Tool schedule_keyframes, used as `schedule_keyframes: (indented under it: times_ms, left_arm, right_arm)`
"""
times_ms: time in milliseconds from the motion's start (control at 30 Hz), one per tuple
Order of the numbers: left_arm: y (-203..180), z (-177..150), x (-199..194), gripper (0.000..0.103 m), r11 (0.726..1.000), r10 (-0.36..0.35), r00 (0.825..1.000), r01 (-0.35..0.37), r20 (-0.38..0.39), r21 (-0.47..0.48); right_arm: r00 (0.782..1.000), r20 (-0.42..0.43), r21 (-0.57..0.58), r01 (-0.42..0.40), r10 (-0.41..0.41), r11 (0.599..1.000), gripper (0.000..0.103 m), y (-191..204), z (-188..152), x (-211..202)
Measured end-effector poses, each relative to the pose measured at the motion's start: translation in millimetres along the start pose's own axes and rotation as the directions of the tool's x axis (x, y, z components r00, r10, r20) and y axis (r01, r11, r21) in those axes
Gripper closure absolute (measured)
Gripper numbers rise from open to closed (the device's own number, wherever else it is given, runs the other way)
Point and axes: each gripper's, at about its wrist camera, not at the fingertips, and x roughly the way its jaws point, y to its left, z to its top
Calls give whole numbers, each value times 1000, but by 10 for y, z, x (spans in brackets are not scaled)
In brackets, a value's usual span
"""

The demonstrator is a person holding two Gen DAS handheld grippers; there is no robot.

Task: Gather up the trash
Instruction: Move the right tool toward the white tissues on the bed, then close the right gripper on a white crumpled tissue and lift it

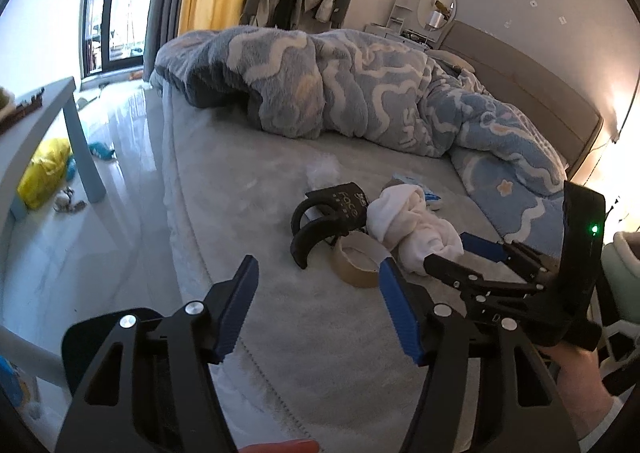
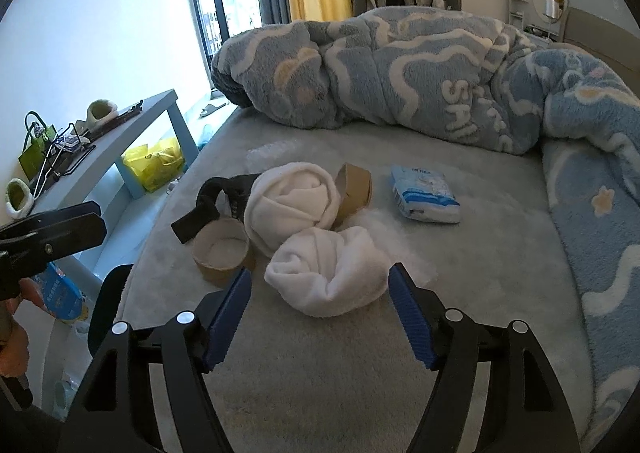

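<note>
A rumpled blue blanket (image 2: 420, 93) fills the bed's (image 2: 320, 373) far side. Near the left edge lie two rolled white cloths (image 2: 328, 277), two brown tape rolls (image 2: 222, 249), a black strap (image 2: 204, 205), perhaps a tissue pack (image 2: 424, 193). Both grippers, left (image 1: 318, 293) and right (image 2: 320, 313), hover with fingers apart, empty.

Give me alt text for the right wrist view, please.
The right gripper hangs open just short of a rolled white towel on a grey bed. Behind it lie a second white roll, two cardboard tape cores, a black bag and a tissue pack.
</note>
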Motion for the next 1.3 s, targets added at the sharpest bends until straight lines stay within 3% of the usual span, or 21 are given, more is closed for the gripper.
schedule_keyframes:
  times_ms: [300,567,733,1067,1300]
  left_arm:
    - [64,2,160,37,1000,-4,999,2,-44,-27]
    - [140,34,341,41,999,8,997,-12,-75,-53]
    - [212,33,471,57,995,19,996,-28,-92,-94]
    - [240,39,653,66,990,-10,994,-5,-112,-138]
    - [156,65,793,86,990,-8,993,-9,-119,-139]
  right_arm:
    - [999,-22,-2,33,-33,999,31,31,17,144]
    - [1000,-13,21,16,-16,1000,47,-78,38,172]
    - [1000,1,54,-10,10,998,51,-138,64,126]
    - [998,15,68,-54,53,996,55,-125,156,16]
    - [997,27,83,-69,67,994,56,-212,247,-66]
